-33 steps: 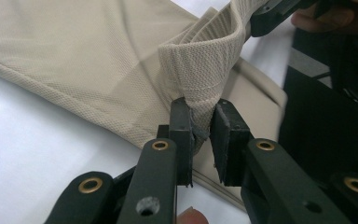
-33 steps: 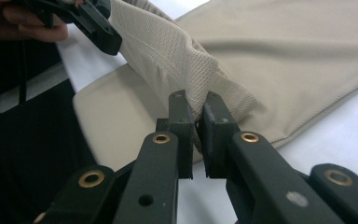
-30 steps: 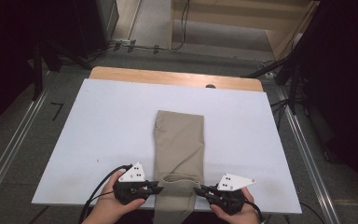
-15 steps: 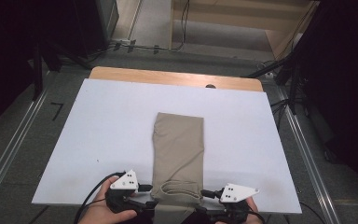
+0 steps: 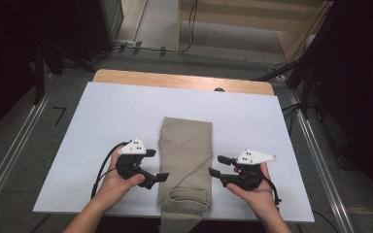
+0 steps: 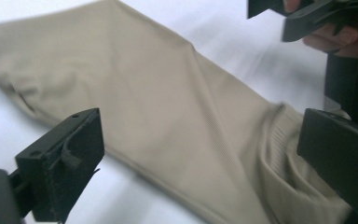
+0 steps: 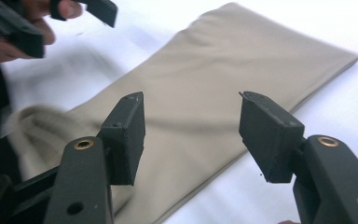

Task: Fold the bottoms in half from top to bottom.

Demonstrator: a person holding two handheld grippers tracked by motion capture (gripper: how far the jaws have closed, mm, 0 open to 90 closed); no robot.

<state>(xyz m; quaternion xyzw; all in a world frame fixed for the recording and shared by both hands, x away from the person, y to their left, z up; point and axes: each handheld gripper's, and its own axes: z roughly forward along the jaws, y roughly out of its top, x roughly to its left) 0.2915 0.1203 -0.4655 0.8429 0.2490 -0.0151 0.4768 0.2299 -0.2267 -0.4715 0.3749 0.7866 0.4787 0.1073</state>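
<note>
In the high view, a folded beige garment [image 5: 185, 155] is lying lengthwise in the lower middle of the frame on the white sheet covering the bench [image 5: 102, 116], its near end with a ribbed band drooping over the bench's bottom edge. The left hand-held gripper [image 5: 156, 165] is sitting at the lower left of the cloth, jaws pointing right toward the garment's edge and spread apart with nothing between them; they have just been opening. The right hand-held gripper [image 5: 219, 165] is sitting at the lower right, jaws pointing left, also parted and empty, having just been opening too. Each is being carried by a hand [image 5: 119, 182] coming up from the bottom edge.

In the left gripper view, the two black jaws are standing far apart at the lower left and lower right corners, released, while the beige garment [image 6: 168, 107] is running diagonally from the upper left to the lower right beneath them, blurred toward its ribbed end. The other hand-held gripper [image 6: 303, 16] is showing at the upper right.

In the right gripper view, the jaws are rising from the bottom, parted, gripping nothing, and the garment [image 7: 223, 79] is stretching from the upper right down to the lower left below them. The other hand-held gripper [image 7: 51, 18] is appearing at the upper left.
</note>
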